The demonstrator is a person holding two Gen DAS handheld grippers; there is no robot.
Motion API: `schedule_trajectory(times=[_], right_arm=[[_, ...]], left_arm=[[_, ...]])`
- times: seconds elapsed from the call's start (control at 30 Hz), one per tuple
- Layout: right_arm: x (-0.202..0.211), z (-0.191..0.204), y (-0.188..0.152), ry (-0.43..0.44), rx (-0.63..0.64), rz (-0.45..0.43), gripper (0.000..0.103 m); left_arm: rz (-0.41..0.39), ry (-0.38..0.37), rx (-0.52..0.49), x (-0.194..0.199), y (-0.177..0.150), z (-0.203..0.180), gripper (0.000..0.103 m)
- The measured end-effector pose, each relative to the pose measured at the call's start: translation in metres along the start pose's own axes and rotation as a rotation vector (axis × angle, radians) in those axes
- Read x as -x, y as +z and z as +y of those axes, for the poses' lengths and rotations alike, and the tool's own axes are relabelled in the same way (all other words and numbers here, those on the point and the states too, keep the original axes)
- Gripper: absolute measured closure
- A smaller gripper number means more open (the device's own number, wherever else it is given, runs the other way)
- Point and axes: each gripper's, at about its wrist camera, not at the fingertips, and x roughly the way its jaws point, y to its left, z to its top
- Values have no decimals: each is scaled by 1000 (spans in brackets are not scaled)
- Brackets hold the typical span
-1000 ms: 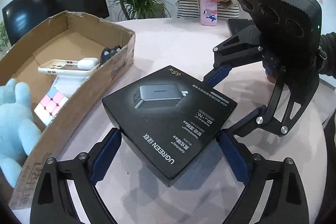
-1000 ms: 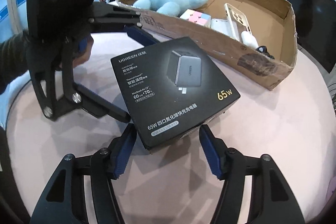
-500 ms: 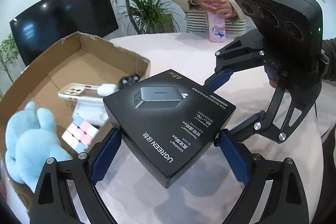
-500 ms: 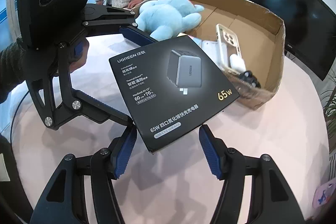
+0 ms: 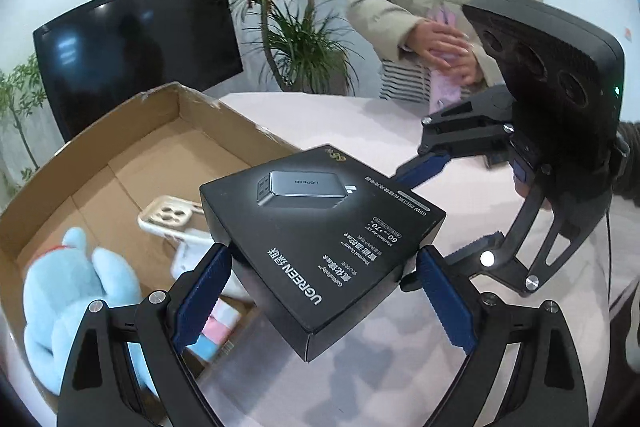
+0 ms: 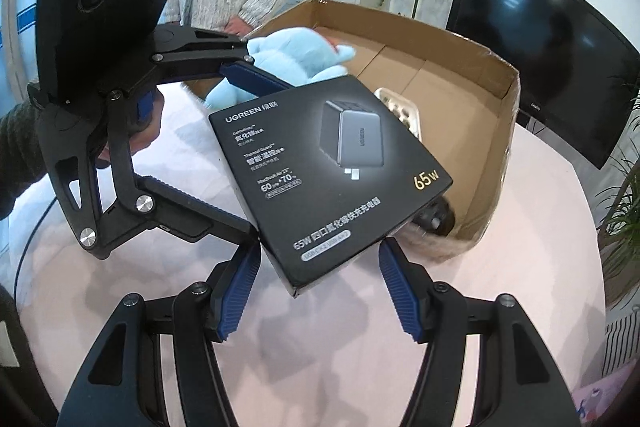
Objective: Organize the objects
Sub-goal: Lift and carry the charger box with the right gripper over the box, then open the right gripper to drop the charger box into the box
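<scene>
Black UGREEN charger box [image 5: 320, 247] rides above the pink table [image 6: 360, 347], left gripper [image 5: 320, 291] and right gripper [image 6: 318, 291] each clamping a corner; it could twist free short of the brown cardboard box [image 6: 496, 131].

The carton's [image 5: 120, 131] far half lies bare. A plush [image 5: 72, 291], phone case [image 5: 168, 219] and cube [image 5: 216, 327] crowd its near end.
</scene>
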Motion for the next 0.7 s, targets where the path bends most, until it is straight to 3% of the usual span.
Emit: schedule_trajectory(times=[0.43, 0.7], right_arm=[[-25, -49, 58, -44, 39, -26, 45], [-62, -66, 90, -80, 69, -12, 45]], left_arm=[[-9, 71, 94, -19, 50, 69, 9], [24, 96, 201, -49, 63, 129, 9]])
